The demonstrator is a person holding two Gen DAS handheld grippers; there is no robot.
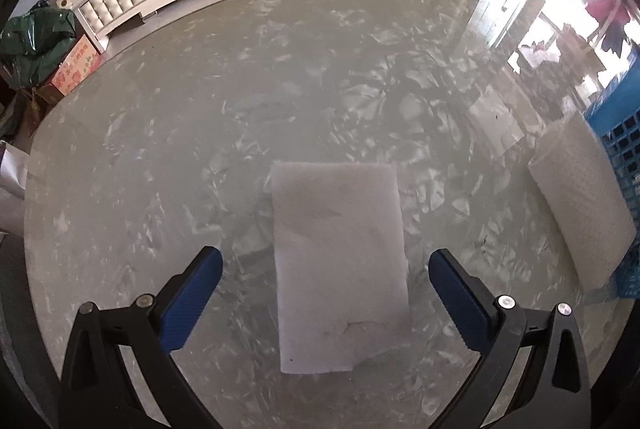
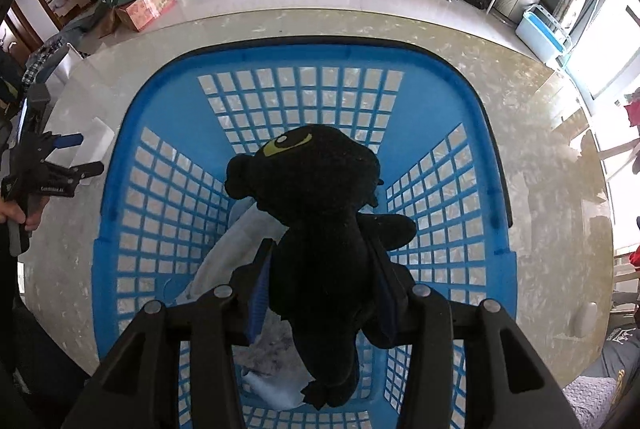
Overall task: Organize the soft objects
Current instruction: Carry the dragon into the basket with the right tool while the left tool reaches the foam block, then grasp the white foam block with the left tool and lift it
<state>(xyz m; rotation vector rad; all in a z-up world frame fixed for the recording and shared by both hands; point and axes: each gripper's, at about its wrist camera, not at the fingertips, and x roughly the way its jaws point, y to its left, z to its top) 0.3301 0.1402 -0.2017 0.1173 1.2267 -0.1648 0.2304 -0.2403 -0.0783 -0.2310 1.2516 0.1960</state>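
At frame bottom, the right gripper (image 2: 320,293) clamps a black plush toy (image 2: 320,213) over the blue basket (image 2: 160,197). The left gripper (image 1: 326,293) is spread wide, empty, above a white foam pad (image 1: 340,261) on the bench (image 1: 240,89).

Black plush toy (image 2: 320,213), blue latticed basket (image 2: 168,197)

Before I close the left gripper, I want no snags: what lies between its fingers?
Only the flat white foam sheet on the table. The left wrist view shows the left gripper open around it, neither pad touching.
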